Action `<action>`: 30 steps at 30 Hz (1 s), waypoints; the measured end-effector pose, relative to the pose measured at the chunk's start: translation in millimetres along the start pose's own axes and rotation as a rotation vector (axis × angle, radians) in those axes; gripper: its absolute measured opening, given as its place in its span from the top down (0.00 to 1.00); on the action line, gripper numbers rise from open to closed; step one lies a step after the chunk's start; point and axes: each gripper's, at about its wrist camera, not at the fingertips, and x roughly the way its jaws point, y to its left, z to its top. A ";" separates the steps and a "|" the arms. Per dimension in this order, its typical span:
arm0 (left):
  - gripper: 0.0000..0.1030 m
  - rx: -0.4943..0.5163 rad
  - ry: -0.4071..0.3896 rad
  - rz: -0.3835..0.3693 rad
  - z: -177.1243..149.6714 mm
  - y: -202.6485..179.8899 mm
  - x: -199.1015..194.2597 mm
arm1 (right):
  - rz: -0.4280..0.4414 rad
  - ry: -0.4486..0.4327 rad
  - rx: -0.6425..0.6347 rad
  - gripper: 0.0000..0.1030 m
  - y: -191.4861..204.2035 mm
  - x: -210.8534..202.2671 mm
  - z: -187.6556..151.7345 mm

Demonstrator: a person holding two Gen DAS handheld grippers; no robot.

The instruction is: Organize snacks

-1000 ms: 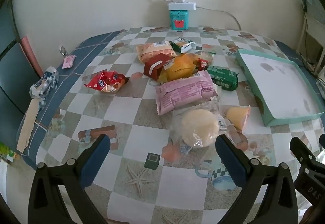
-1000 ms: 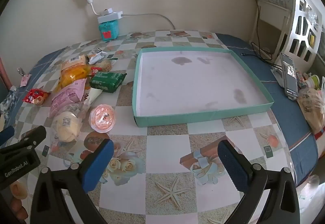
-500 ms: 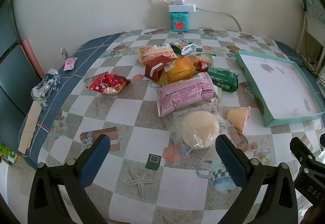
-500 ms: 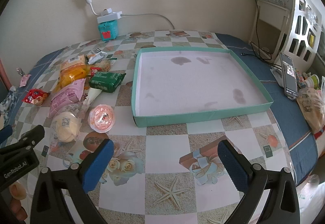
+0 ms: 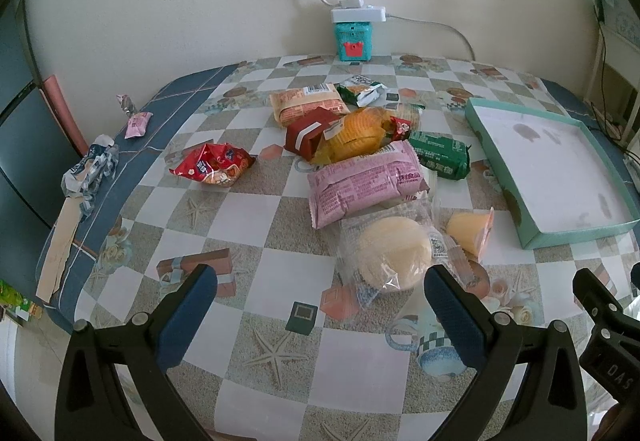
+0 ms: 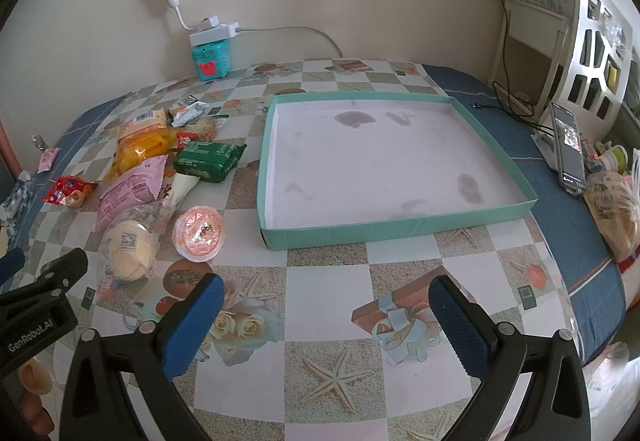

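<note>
Near both sets of released tongs, left tongs and right tongs, the bagged bun looked slippery; its loose film risked tearing.

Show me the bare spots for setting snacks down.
Free: the whole inside of the teal tray, and the tablecloth between its near wall and both open grippers. Crowded: the snack pile left of the tray, from pink packet to bun.
</note>
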 end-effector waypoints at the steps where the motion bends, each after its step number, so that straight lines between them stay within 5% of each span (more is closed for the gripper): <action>1: 0.00 0.000 0.000 0.000 -0.1 0.0 0.0 | 0.000 0.000 0.000 0.00 0.0 0.1 0.0; 30: 0.00 0.017 0.001 0.000 0.7 -4.7 1.3 | -0.005 0.007 0.004 0.00 -1.5 2.7 -1.4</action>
